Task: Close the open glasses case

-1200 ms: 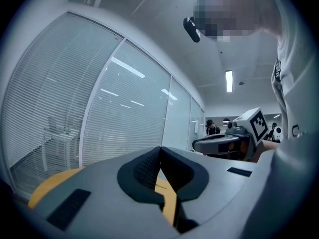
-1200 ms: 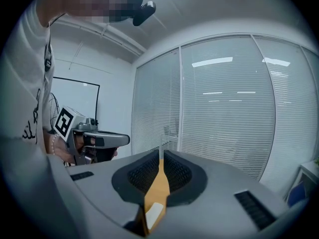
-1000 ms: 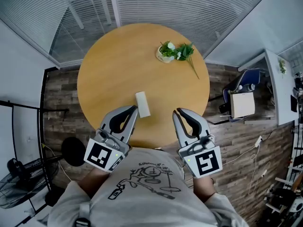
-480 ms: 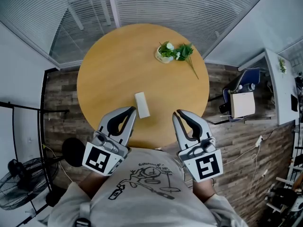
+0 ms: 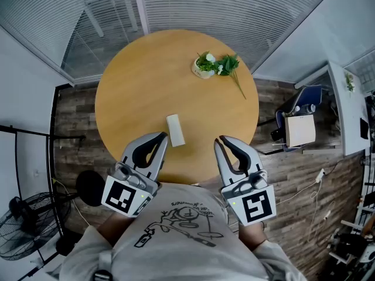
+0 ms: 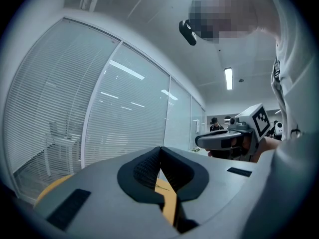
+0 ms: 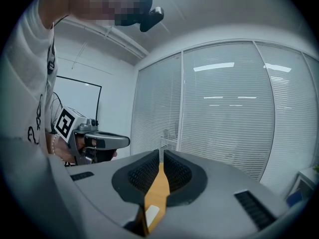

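Observation:
The glasses case (image 5: 174, 130) is a small white oblong lying on the round wooden table (image 5: 140, 81), toward its near edge. From above I cannot tell whether its lid is up or down. My left gripper (image 5: 163, 136) is held just left of and nearer than the case, jaws together with nothing between them. My right gripper (image 5: 221, 139) hangs over the table's near edge to the right, apart from the case, also shut and empty. In the left gripper view the jaw tips (image 6: 160, 149) meet. In the right gripper view the tips (image 7: 161, 152) stand close together over a white bit of the case (image 7: 152, 213).
A small pot of white flowers with green leaves (image 5: 214, 65) sits at the table's far right. A chair holding a box (image 5: 300, 129) is on the floor to the right, a fan (image 5: 23, 230) at lower left. Glass walls with blinds (image 5: 205, 4) run behind the table.
Both grippers have drawn back slightly toward the person's body. The case lies where it was.

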A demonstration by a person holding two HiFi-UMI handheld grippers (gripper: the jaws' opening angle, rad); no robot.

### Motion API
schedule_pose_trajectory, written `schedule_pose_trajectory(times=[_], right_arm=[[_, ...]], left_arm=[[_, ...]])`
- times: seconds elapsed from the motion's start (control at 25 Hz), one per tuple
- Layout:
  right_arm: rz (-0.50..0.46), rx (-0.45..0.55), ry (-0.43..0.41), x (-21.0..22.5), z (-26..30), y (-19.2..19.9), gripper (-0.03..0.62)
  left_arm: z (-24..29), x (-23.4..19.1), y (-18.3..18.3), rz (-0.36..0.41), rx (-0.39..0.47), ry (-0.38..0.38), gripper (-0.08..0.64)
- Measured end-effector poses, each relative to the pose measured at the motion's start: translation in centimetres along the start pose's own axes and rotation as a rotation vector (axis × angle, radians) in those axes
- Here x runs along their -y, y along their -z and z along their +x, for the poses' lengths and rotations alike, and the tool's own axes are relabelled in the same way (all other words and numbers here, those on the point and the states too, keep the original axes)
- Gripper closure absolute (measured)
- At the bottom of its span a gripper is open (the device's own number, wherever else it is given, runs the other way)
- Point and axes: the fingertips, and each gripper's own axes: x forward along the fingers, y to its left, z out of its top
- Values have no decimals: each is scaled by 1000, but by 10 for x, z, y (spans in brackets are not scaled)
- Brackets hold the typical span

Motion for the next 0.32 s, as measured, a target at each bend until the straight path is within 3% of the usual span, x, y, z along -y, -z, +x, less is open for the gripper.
schedule_pose_trajectory(times=[0.32], right_arm=[[-4,-2,2,-1,0,0,555]], left_arm=[[-1,0,0,-3,2,0,541]])
